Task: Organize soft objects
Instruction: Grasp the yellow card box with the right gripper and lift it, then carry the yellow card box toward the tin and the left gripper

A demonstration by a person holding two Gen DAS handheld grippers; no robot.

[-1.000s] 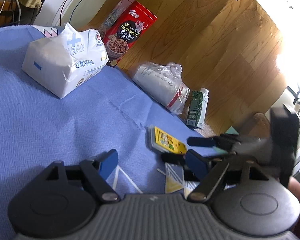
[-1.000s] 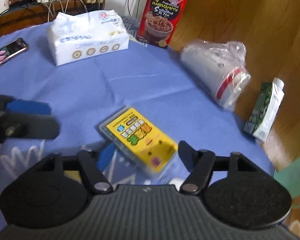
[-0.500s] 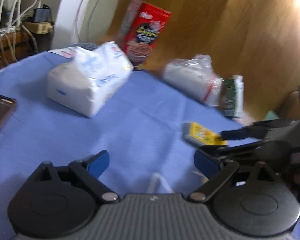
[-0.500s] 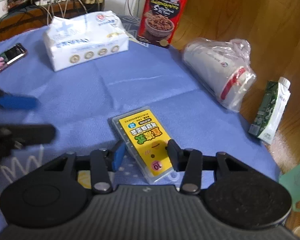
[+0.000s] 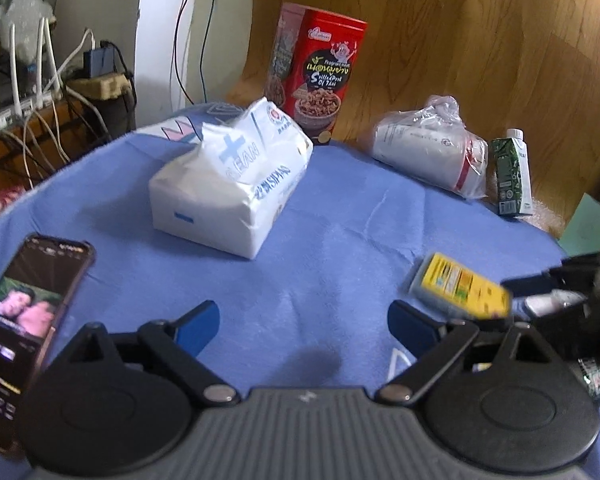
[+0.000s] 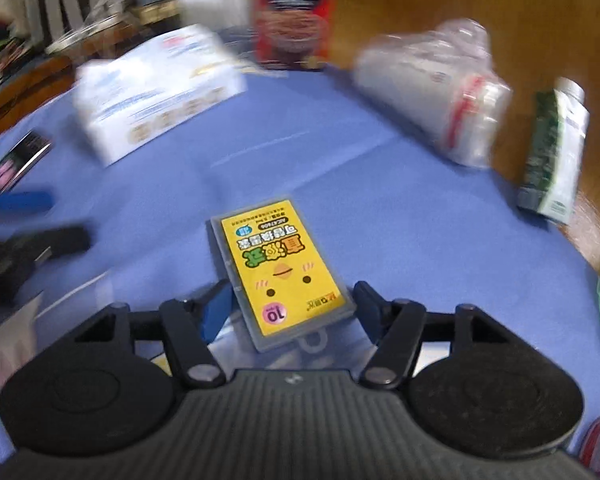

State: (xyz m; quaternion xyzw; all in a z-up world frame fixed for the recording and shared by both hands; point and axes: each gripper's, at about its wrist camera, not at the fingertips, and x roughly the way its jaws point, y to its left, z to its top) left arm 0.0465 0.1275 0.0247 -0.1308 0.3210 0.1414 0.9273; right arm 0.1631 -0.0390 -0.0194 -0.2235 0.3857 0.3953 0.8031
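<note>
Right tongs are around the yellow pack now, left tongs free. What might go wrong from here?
1. The right tongs hold the yellow pack only at its near end, and their jaws have just been opening; it may slip onto the blue cloth.
2. The open left tongs sit close beside the right ones, so they might collide.
3. The phone lies by the left tongs and could get knocked.

1. The left gripper [image 5: 302, 320] has its jaws spread wide over bare blue cloth [image 5: 332, 248] — nothing between them.
2. Ahead of the jaws sits the white tissue pack [image 5: 232, 184].
3. Just beyond the right-hand finger, the yellow packet [image 5: 460, 286] is tilted — the right gripper [image 5: 540, 288] is at it.
4. A phone [image 5: 28, 312] lies left of the left-hand finger.
</note>
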